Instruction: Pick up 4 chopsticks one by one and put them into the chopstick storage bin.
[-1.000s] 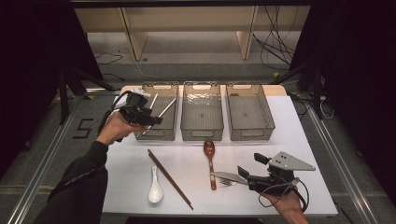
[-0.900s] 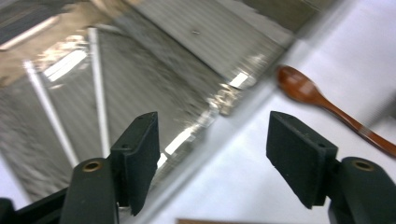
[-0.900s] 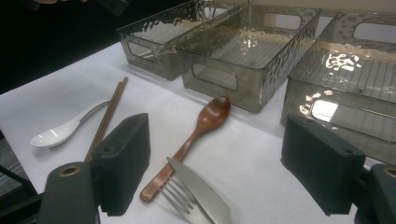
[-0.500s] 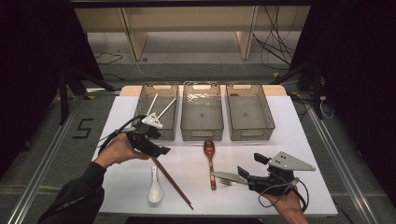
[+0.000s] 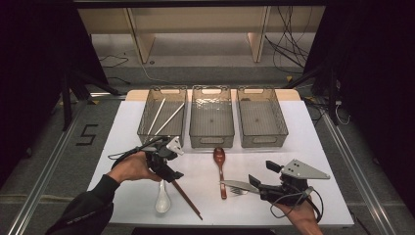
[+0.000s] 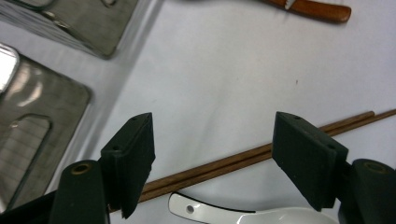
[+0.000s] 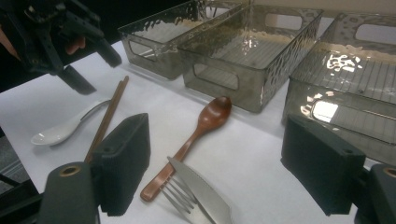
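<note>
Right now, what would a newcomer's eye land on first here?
Probably the three clear bins lined up along the far edge of the white table, the left one holding two pale sticks. Next, the left gripper, open and poised over the brown chopsticks beside a white spoon. Near the right gripper lie a wooden spoon, a knife and a fork.

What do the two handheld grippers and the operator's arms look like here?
Both are black handheld units. The left gripper and right gripper each have two blocky black jaws with flat pads and a brass-coloured screw hole at the base. Each carries a grey three-cornered plate and a trailing black cable. The left arm wears a dark long sleeve.
</note>
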